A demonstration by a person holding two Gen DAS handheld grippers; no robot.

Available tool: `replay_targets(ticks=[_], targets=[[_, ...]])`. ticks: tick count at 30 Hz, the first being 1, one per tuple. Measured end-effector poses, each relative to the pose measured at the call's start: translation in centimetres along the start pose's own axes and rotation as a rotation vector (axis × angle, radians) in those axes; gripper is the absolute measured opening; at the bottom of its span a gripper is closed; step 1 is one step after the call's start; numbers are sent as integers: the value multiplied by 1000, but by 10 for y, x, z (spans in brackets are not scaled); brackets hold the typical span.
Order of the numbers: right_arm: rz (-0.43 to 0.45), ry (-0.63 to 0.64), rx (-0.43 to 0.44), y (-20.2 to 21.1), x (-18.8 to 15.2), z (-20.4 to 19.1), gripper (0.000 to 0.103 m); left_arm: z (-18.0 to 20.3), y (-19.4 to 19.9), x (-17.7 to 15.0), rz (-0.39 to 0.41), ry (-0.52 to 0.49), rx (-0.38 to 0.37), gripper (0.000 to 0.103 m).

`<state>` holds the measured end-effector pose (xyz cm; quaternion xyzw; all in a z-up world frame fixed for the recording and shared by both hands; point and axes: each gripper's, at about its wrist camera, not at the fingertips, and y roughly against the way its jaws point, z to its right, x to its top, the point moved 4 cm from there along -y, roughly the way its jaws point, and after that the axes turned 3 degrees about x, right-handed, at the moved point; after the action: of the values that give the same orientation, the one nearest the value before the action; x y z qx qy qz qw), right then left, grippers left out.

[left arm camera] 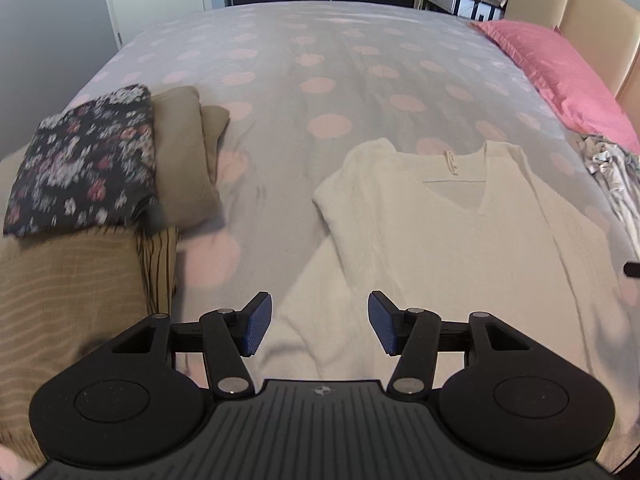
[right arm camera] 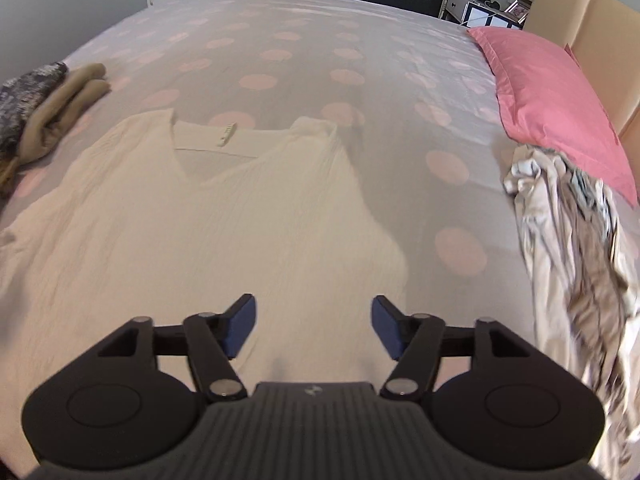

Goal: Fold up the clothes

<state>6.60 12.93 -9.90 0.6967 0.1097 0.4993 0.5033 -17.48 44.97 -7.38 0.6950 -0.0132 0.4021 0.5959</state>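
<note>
cream top (right arm camera: 208, 232), neck label (right arm camera: 225, 136) unreadable

Soft, dim, even daylight lies over the bedspread (left arm camera: 320, 80), with no glare. Faint shadows fall just right of the white top (right arm camera: 240, 220). Fisheye bending curves the bedspread's far edge, corners vignette black, and side clothes smear with blur.

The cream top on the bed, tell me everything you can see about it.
The cream top is a V-neck garment of crinkled, textured fabric, with a small label inside the back of the neck. It lies spread flat and face up on the polka-dot bedspread, neckline away from the cameras, not yet folded. Both open grippers hover above its lower part; neither holds it.
</note>
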Motion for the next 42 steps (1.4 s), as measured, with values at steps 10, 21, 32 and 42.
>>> replay_targets(ticks=[10,21,32,42], targets=[[37,-66,-61,21,-95,-34,90,-5,25,-83,37,69,27,53],[-131,127,-164,-9,-153,-70,52,-4,10,-103,-9,101,71,53],[-119,13,-215,19,-112,-14,10,-8,-3,-103,-64,150,92,53],[-25,-159,-371,54,-28,106,9,-18,-12,-100,-75,182,131,53]])
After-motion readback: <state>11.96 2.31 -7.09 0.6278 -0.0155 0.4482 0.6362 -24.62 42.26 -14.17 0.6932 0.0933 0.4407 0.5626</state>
